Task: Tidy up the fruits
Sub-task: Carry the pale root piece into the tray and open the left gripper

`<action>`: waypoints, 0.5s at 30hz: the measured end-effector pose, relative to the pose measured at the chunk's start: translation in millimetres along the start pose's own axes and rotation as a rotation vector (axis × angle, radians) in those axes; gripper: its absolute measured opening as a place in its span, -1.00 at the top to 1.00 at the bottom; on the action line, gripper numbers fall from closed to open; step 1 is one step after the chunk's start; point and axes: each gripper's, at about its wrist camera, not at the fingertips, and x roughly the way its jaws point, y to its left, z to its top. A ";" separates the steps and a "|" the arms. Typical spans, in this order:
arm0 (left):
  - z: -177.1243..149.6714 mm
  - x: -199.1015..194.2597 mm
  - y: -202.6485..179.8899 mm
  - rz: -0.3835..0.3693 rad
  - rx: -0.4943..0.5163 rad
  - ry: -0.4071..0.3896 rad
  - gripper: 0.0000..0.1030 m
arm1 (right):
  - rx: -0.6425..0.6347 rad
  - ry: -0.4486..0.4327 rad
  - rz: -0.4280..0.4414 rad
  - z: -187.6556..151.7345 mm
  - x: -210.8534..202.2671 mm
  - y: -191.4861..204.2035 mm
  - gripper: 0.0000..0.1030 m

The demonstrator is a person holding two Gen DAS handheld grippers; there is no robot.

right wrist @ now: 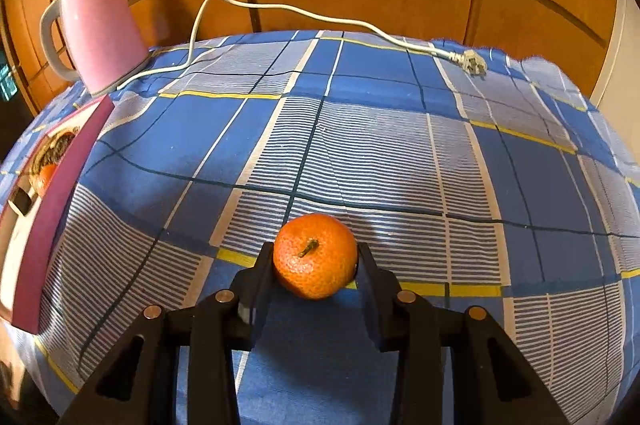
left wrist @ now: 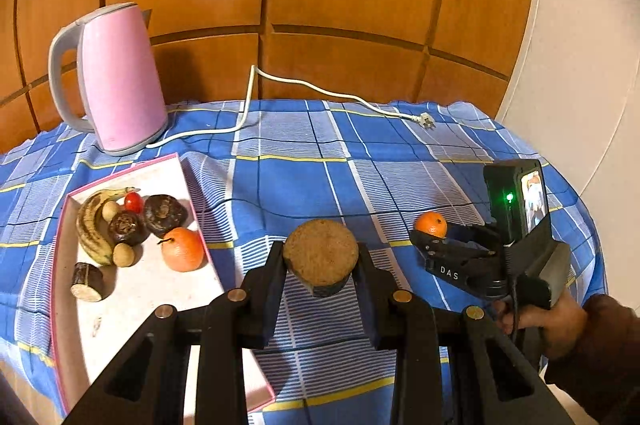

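Observation:
My left gripper [left wrist: 320, 257] is shut on a brown cut piece of dark-skinned fruit [left wrist: 321, 252], held above the blue checked cloth just right of the pink-rimmed tray [left wrist: 132, 289]. The tray holds a spotted banana [left wrist: 90, 225], a cherry tomato [left wrist: 133, 202], two dark round fruits [left wrist: 164, 209], a mandarin [left wrist: 183, 249] and another cut piece [left wrist: 87, 281]. My right gripper [right wrist: 316, 257] is shut on a mandarin [right wrist: 315, 255] low over the cloth; it also shows in the left wrist view [left wrist: 431, 224].
A pink kettle [left wrist: 116, 81] stands at the back left, its white cord and plug [left wrist: 424, 121] lying across the back of the table. A wooden panelled wall stands behind. The tray's side wall [right wrist: 52, 213] is at the left of the right wrist view.

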 end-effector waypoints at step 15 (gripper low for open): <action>-7.3 -22.5 42.4 0.072 -0.093 0.003 0.36 | -0.014 -0.038 -0.016 -5.1 -1.2 2.1 0.24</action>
